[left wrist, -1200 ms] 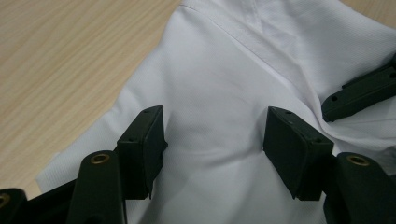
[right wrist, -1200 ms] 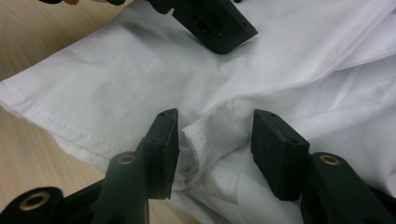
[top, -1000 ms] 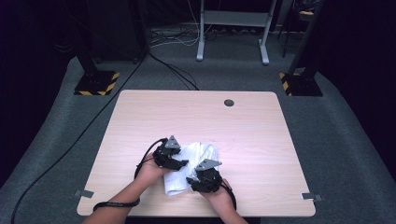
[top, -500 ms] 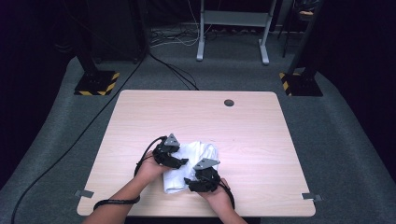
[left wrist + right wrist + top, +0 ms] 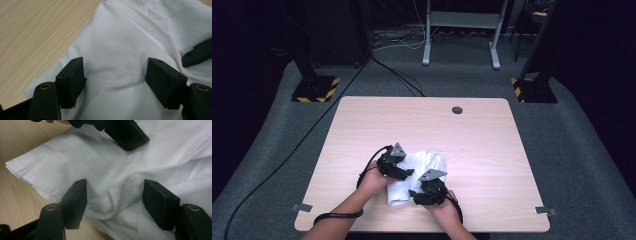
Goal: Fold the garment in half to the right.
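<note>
White cloth [image 5: 120, 62] | left claw [image 5: 115, 77] wide, pressing it | right claw [image 5: 115, 200] wide, astride fold

A pale wooden table [image 5: 492, 150] with a dark round hole [image 5: 457, 110] stands on grey carpet [image 5: 577, 150], yellow-striped stand bases [image 5: 316, 89] beyond.

white cloth garment [image 5: 414, 172], crumpled and loosely folded, stitched hems showing, lying on the table's near edge, centre
</note>
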Demonstrator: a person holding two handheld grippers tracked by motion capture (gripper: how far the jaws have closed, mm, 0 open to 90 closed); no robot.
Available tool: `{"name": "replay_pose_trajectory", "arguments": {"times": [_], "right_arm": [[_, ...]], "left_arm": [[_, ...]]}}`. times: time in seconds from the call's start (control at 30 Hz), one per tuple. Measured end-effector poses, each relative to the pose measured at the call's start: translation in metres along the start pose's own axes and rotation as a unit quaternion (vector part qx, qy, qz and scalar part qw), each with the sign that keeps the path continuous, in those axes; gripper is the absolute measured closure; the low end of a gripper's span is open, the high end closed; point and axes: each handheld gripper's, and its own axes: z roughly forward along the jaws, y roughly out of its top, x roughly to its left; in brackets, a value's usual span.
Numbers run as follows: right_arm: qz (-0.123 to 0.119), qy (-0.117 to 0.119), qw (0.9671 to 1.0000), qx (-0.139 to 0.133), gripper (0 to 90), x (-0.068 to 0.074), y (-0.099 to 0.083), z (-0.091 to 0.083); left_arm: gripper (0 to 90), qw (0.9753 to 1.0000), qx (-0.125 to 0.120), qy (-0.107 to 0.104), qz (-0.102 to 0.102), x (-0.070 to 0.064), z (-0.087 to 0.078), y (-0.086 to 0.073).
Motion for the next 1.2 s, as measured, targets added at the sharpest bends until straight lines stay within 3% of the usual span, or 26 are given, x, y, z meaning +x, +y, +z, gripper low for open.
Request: {"name": "replay_pose_trajectory", "arguments": {"times": [0.1, 0.37, 0.6, 0.8, 0.97, 1.07, 1.2], "right_arm": [[-0.003, 0.001, 1.0000, 0.005, 34.2, 0.000, 0.001, -0.002], [-0.006, 0.000, 1.0000, 0.004, 33.2, 0.000, -0.001, -0.001], [-0.005, -0.001, 1.0000, 0.002, 32.7, 0.001, 0.002, -0.004], [-0.017, -0.008, 0.9992, -0.035, 32.0, 0.003, 0.014, -0.024], [-0.017, -0.026, 0.9977, -0.061, 31.5, -0.008, 0.027, -0.036], [-0.015, -0.028, 0.9980, -0.055, 31.2, -0.017, 0.034, -0.032], [-0.020, -0.027, 0.9992, -0.020, 31.0, -0.028, 0.037, -0.012]], "left_arm": [[30.7, 1.0000, 0.002, 0.002, -0.001, -0.001, 0.000, 0.001], [28.7, 0.9995, -0.010, -0.004, -0.029, -0.003, -0.014, 0.004], [28.0, 0.9996, -0.026, -0.004, -0.013, -0.011, -0.038, -0.009], [27.0, 0.9993, -0.032, -0.010, -0.015, -0.015, -0.055, -0.023], [26.8, 0.9992, -0.032, -0.015, -0.017, -0.019, -0.057, -0.030], [26.7, 0.9990, -0.034, -0.020, -0.022, -0.020, -0.054, -0.034], [26.6, 0.9983, -0.039, -0.028, -0.034, -0.019, -0.048, -0.038]]}}
